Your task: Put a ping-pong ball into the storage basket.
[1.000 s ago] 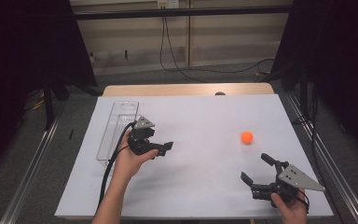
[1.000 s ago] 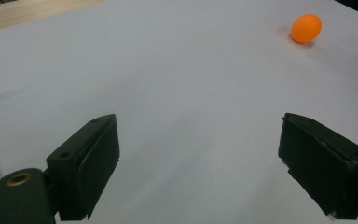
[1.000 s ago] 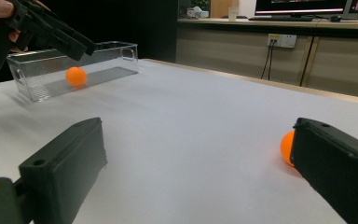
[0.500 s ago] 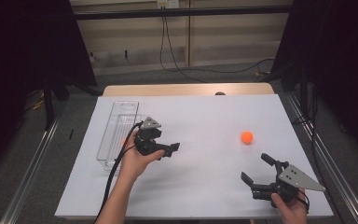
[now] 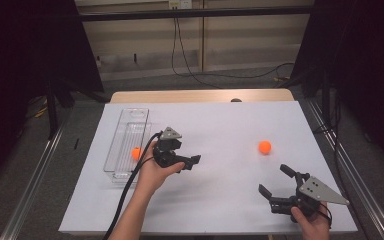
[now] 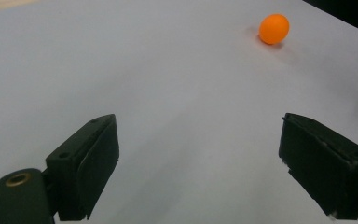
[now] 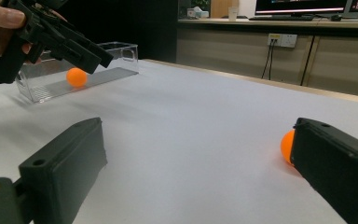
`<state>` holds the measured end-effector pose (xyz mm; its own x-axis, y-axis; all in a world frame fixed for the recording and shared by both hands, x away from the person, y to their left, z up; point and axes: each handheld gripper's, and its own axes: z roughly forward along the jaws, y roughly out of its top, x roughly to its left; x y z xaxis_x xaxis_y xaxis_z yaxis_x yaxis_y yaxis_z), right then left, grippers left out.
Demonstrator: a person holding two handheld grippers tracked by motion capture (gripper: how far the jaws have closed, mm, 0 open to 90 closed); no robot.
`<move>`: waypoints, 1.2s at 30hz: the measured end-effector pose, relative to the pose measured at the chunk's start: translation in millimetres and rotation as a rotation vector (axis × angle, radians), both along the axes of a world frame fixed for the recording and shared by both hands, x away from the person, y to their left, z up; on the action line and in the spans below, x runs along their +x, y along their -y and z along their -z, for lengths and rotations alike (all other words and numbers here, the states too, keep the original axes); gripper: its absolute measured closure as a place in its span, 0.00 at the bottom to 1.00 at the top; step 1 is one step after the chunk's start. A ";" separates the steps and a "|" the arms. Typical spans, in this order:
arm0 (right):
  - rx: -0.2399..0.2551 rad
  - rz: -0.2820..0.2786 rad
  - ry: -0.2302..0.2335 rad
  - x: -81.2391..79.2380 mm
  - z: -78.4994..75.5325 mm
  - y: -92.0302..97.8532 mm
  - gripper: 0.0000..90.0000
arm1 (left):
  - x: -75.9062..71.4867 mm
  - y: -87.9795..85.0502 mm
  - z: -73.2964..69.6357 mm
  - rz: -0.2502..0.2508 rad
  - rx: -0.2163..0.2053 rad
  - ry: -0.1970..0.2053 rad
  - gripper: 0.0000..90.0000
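The left gripper (image 5: 192, 161) is held above the white table cover (image 5: 220, 200) left of the middle, its jaws spread wide with nothing between them and aimed to the right across the table; a black cable (image 5: 130, 190) trails from it back along the person's forearm toward the near edge. In the left gripper view the two black jaws stand well apart over bare white surface, and an orange ball (image 6: 274, 29) lies far ahead of them, up and to the right. That loose orange ball (image 5: 264, 146) sits on the table right of the middle, well apart from the left gripper. Just to the left of the left hand (image 5: 152, 172) lies a clear plastic tray (image 5: 125, 135), long and narrow, running from near to far, and a second orange ball (image 5: 136, 153) rests inside its near part. The right gripper (image 5: 275, 189) is held low at the near right corner, its jaws also spread and empty, pointing left and far, with the grey three-cornered plate (image 5: 322, 191) on top. In the right gripper view the loose ball (image 7: 287, 147) peeks out from behind the right-hand jaw, near it, though whether they touch cannot be told; farther off are the tray (image 7: 42, 86) with its ball (image 7: 76, 77) and the left gripper (image 7: 60, 39) above them.
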<state>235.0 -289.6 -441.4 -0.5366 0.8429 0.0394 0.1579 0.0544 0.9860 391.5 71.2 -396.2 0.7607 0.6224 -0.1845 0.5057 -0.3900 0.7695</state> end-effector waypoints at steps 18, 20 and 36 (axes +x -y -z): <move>0.000 -0.002 -0.004 0.4 0.5 -0.4 0.03 | -1.1 18.0 2.0 0.040 -0.008 0.001 0.13; 0.000 -0.002 -0.003 0.4 0.5 -0.3 0.03 | -1.2 20.2 2.6 0.041 -0.013 0.000 0.13; 0.000 -0.003 -0.006 0.5 0.6 -0.5 0.03 | -2.8 41.1 5.5 0.087 0.004 0.019 0.12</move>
<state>235.5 -289.0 -441.9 -0.5390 0.8412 0.0426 0.1636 0.0550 0.9850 388.7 30.1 -401.7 0.8149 0.5548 -0.1674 0.4554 -0.4345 0.7770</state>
